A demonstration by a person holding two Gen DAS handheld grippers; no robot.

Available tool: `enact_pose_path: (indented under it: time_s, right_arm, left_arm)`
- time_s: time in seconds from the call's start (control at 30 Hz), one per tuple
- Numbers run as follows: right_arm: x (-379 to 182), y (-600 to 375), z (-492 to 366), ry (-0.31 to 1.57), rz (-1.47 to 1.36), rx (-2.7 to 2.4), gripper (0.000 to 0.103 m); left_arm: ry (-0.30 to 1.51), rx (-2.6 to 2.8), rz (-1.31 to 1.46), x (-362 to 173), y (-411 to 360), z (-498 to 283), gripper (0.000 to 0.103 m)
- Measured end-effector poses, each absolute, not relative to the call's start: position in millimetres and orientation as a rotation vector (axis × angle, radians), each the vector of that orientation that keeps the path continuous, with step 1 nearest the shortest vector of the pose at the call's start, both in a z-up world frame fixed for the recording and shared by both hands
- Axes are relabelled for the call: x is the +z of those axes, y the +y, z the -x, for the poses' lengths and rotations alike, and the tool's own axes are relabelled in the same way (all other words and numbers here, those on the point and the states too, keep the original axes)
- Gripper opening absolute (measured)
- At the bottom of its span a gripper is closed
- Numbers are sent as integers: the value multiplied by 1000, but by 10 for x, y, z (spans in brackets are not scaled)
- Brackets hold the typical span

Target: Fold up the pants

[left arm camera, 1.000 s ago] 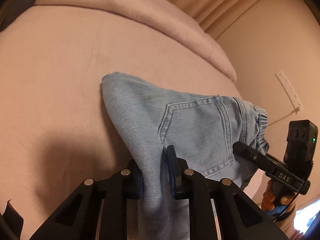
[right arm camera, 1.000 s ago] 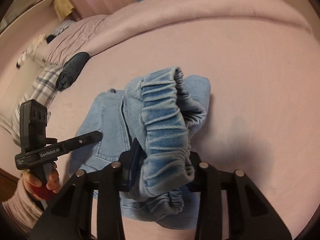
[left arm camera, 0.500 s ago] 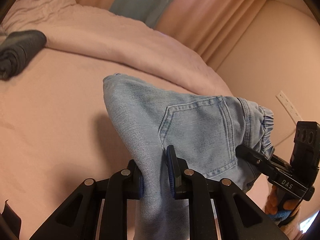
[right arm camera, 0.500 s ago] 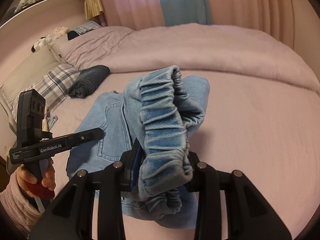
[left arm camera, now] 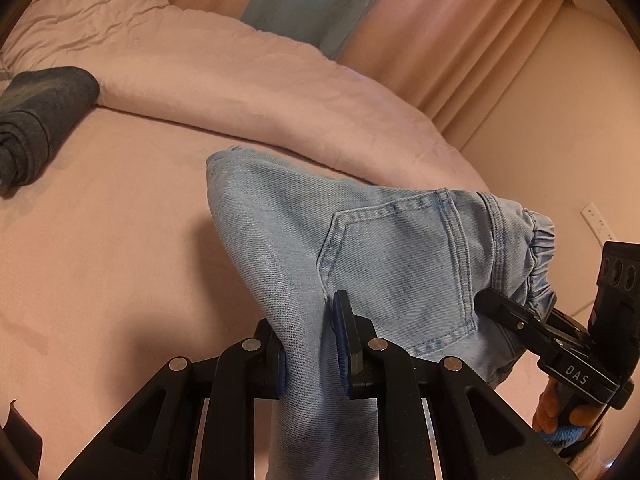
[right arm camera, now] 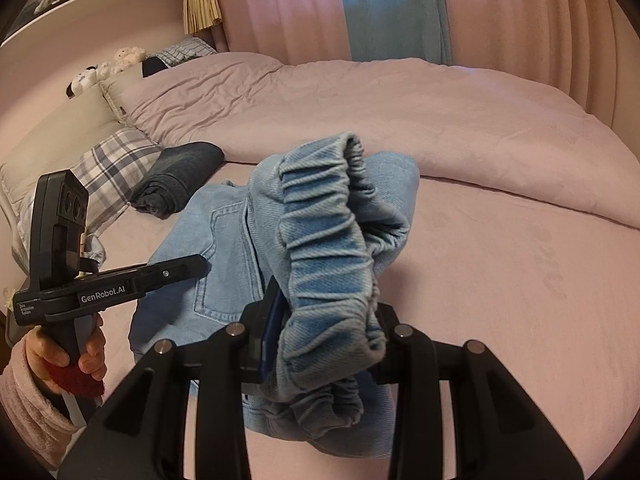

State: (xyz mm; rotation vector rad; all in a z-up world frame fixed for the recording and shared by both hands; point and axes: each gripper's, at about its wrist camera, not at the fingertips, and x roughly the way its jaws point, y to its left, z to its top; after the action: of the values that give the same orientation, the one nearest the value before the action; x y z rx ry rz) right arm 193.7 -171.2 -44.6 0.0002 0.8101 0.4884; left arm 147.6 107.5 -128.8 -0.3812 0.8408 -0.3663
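Light blue denim pants (left arm camera: 384, 248) hang in the air above a pink bed, held between both grippers. My left gripper (left arm camera: 310, 344) is shut on a fold of the denim beside the back pocket (left arm camera: 400, 264). My right gripper (right arm camera: 320, 344) is shut on the bunched elastic waistband (right arm camera: 328, 240). Seen from the right wrist, the pants (right arm camera: 224, 256) drape down to the left, and the left gripper (right arm camera: 192, 266) reaches in from that side, its tips against the cloth. From the left wrist, the right gripper (left arm camera: 486, 300) shows at the waistband edge.
A rolled dark grey garment (right arm camera: 176, 180) lies near the plaid pillow (right arm camera: 112, 168). A folded pink duvet (right arm camera: 380, 112) runs along the far side of the bed sheet (right arm camera: 520, 300). Curtains (right arm camera: 360, 12) hang behind. A hand in a pink sleeve (right arm camera: 28, 392) holds the left gripper.
Both grippers have lifted the pants up and tilted upward, so the far duvet, curtains and dark roll come into view. Both grips are unchanged.
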Motion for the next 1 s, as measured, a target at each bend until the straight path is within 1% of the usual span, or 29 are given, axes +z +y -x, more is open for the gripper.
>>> enact_pose_path:
  time_s: [0.17, 0.47, 1.0]
  right_arm:
    - [-686, -1664, -2209, 844, -13, 476, 35]
    - [-1050, -1598, -2455, 915, -15, 444, 35]
    - [-1202, -1579, -2552, 952, -22, 434, 35]
  left_arm:
    - [880, -350, 374, -1491, 1064, -1646, 16]
    - [949, -325, 367, -1800, 988, -1803, 16]
    - [964, -311, 343, -1779, 999, -1835, 16]
